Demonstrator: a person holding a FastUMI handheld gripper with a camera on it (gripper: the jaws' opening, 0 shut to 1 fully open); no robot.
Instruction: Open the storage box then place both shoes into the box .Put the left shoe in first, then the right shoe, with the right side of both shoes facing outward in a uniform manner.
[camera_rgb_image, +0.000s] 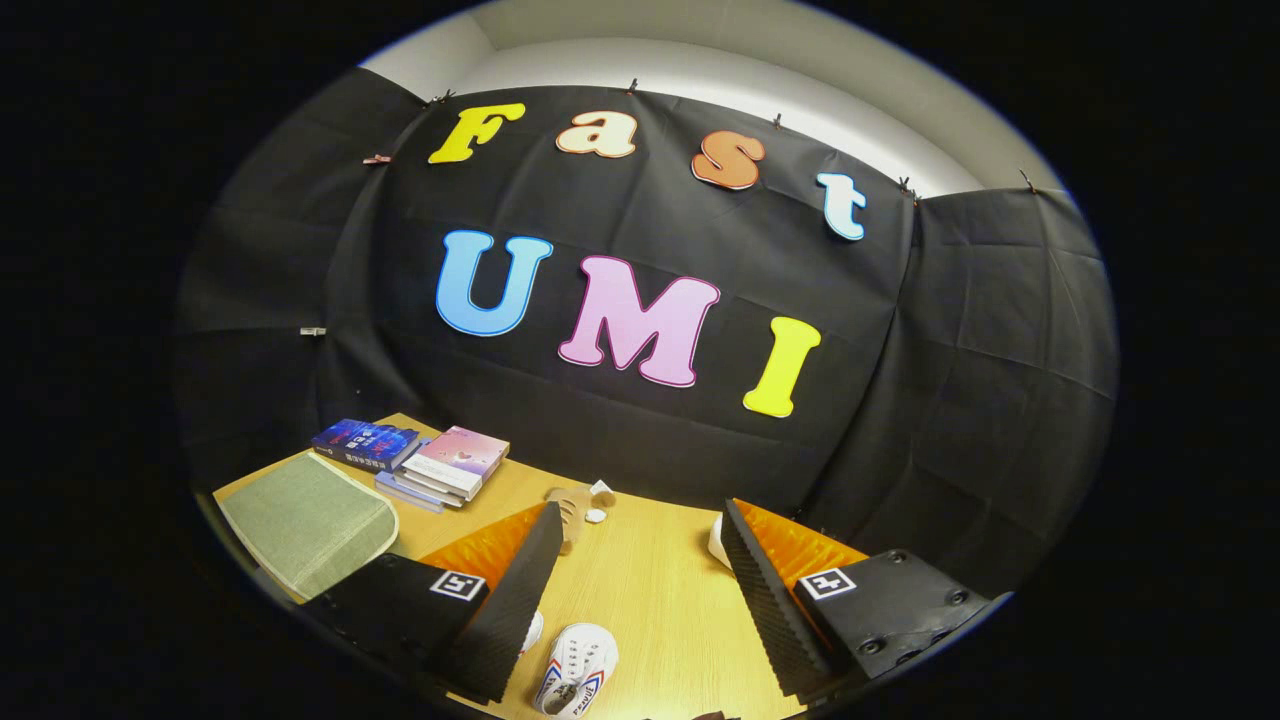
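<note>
Gripper fingers wide apart; bare table between, shoe low in gap; books, mat off left.

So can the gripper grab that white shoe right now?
Probably yes: the gripper is open, holding nothing, and the white shoe lies on the table between its fingers with nothing in the way. It likely must drop lower.

White shoe between the spread fingers: heel end cut off at the view's bottom. Second shoe mostly hidden behind the left finger; only a white sliver shows. Small white object half hidden by the right finger. Pale bits by the far wall too small to identify.
</note>
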